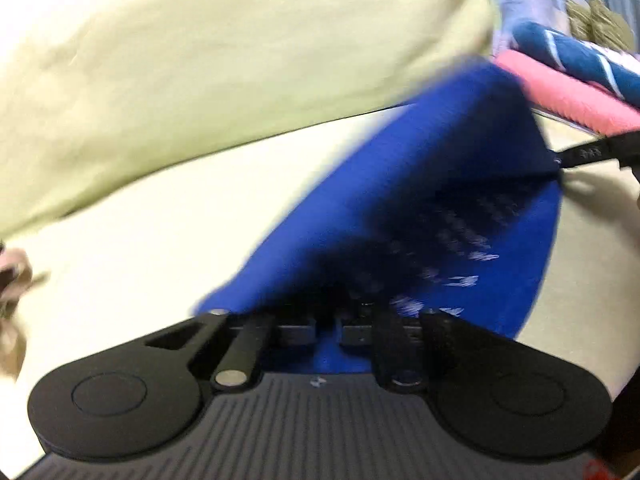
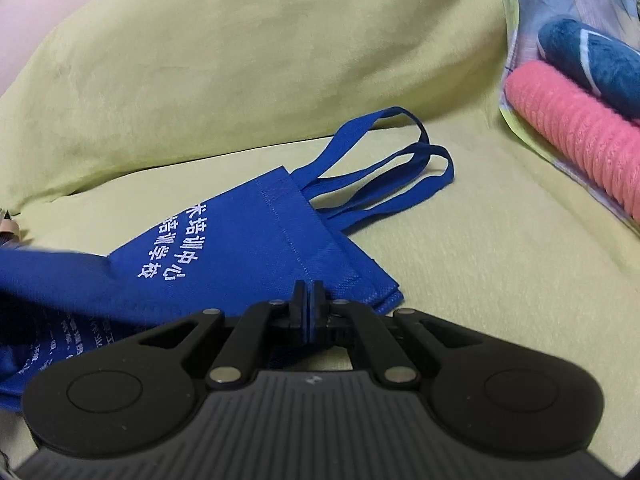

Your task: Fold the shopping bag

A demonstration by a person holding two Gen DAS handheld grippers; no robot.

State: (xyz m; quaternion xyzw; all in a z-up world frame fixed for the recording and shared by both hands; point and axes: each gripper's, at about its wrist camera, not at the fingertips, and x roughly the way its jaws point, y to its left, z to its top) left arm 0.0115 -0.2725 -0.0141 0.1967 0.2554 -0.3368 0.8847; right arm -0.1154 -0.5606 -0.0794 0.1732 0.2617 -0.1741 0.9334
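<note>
A blue non-woven shopping bag (image 2: 240, 248) with white printed characters lies on a yellow-green sheet, its two handles (image 2: 400, 160) stretched out towards the back. My right gripper (image 2: 308, 308) is shut on the bag's near edge, with blue fabric pinched between the pads. In the blurred left wrist view the bag (image 1: 420, 200) rises like a tent over my left gripper (image 1: 328, 316). Its fingertips are hidden under the fabric, blue cloth shows between the finger bases, and it looks shut on the bag. The right gripper's black fingers (image 1: 588, 154) grip the bag's far edge.
A large yellow-green cushion (image 2: 240, 60) backs the sheet. At the right, a pink ribbed roll (image 2: 580, 140) and a dark blue roll (image 2: 592, 64) lie on a patterned cloth (image 2: 520, 0). A small brownish thing (image 1: 12, 280) sits at the left edge.
</note>
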